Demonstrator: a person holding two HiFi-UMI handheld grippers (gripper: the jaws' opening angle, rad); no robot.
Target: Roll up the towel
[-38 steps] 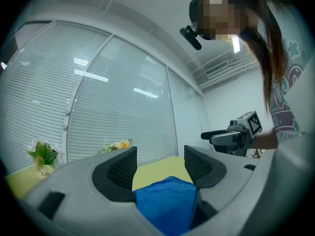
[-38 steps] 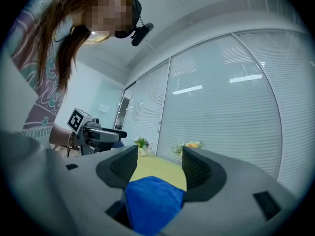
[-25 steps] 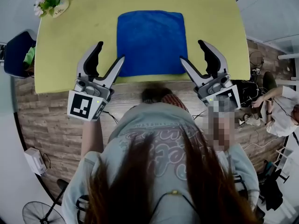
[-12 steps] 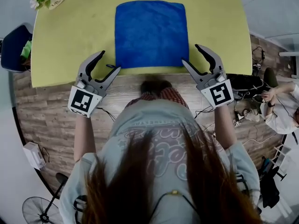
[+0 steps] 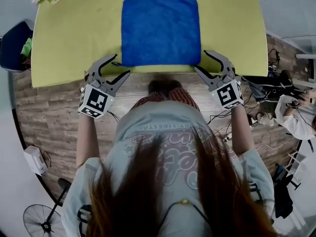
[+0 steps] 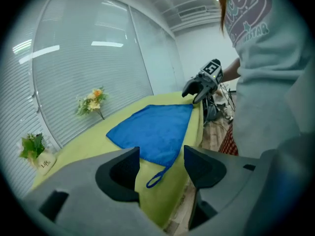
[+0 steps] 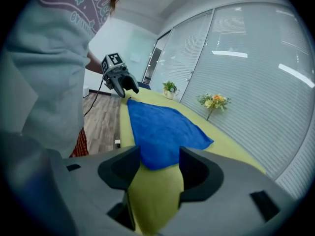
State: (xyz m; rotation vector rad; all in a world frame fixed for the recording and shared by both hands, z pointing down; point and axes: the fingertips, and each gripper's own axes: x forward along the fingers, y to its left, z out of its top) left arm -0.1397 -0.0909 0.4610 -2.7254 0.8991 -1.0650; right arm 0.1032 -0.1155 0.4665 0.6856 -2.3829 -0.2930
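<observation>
the head view looks steeply down over the left gripper (image 5: 121,65) and right gripper (image 5: 201,60). each gripper view rides close behind its own jaws, facing low across the table (image 7: 157,195); both share the towel (image 6: 152,129) ahead of the jaws.

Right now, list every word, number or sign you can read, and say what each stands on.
"Life": label on the plant pot, left gripper view.
"STAR": end of the print on the person's shirt, left gripper view; the rest is cut off.
Shirt print in the head view and right gripper view: too distorted to read.
Cubes on left gripper and right gripper: square marker patterns only, no letters.
</observation>
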